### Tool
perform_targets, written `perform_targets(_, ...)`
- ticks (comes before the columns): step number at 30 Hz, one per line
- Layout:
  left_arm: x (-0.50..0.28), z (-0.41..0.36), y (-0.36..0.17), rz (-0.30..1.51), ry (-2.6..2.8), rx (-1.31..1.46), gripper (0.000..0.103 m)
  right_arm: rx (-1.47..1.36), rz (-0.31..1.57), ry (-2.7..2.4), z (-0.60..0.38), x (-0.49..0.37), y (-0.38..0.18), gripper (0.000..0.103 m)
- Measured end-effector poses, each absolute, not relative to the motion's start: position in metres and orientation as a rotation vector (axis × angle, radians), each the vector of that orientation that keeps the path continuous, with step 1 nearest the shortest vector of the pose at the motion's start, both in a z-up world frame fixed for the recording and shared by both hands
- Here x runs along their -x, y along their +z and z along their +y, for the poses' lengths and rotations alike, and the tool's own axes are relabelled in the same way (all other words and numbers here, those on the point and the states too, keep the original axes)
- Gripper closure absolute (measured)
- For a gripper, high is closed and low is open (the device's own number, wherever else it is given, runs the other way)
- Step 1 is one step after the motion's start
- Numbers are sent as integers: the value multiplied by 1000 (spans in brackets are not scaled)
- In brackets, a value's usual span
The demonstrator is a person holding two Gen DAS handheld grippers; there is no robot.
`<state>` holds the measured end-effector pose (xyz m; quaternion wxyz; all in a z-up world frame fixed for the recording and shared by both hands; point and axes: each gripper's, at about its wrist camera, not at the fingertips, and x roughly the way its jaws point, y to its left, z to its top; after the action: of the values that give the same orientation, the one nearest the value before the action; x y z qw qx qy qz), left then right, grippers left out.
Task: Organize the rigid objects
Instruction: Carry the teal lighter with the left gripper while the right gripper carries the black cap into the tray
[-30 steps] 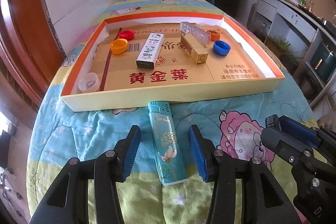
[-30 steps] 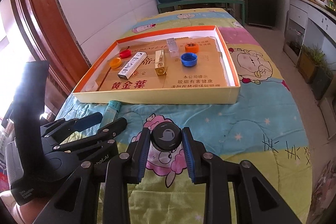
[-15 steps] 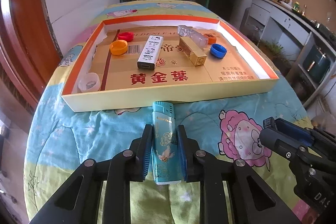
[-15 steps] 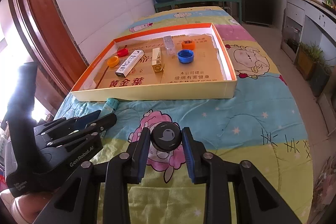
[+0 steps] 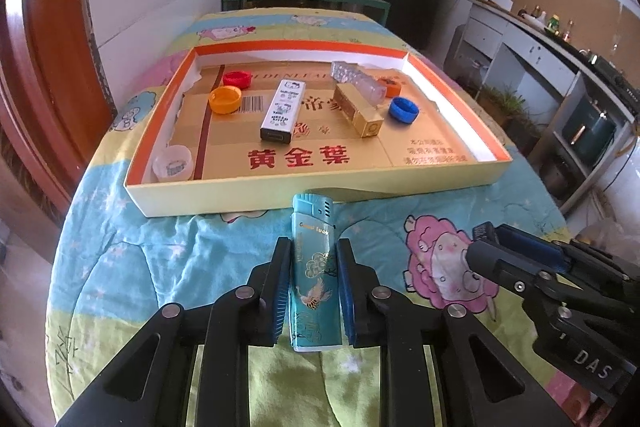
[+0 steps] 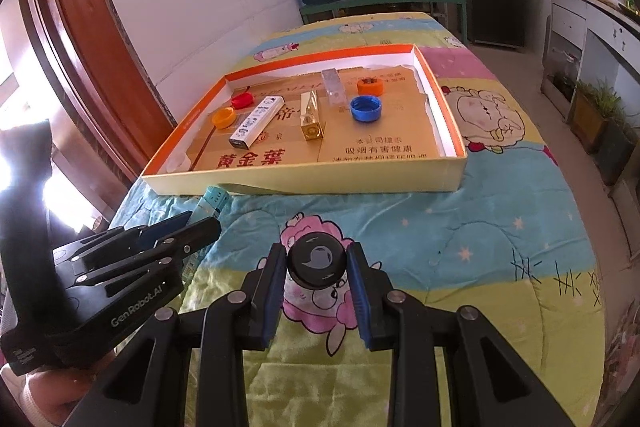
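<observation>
Since a second ago the left gripper [image 5: 312, 291] has clamped its pads onto the teal lighter [image 5: 313, 275], lying just before the tray [image 5: 320, 189]. Right gripper [image 6: 316, 281] grips a black cap [image 6: 317, 261]. Next, I'd judge: lift both over the near wall.

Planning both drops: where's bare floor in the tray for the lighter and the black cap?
Tray: widest bare patch is the front right corner, in front of the blue cap and right of the gold box. A narrower strip lies between the white cup and the white box. The back half is crowded.
</observation>
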<state>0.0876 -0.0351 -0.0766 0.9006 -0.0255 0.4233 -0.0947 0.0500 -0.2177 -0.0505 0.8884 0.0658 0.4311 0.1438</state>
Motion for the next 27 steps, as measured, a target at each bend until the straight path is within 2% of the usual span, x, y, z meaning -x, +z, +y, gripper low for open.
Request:
perform_targets(12, -89, -34, -40, 810, -213, 39, 81, -103, 844, 310, -212, -67, -26, 72)
perform_targets(27, -125, -26, -5, 751, -211, 12, 81, -47, 799, 302, -211, -109, 2, 72)
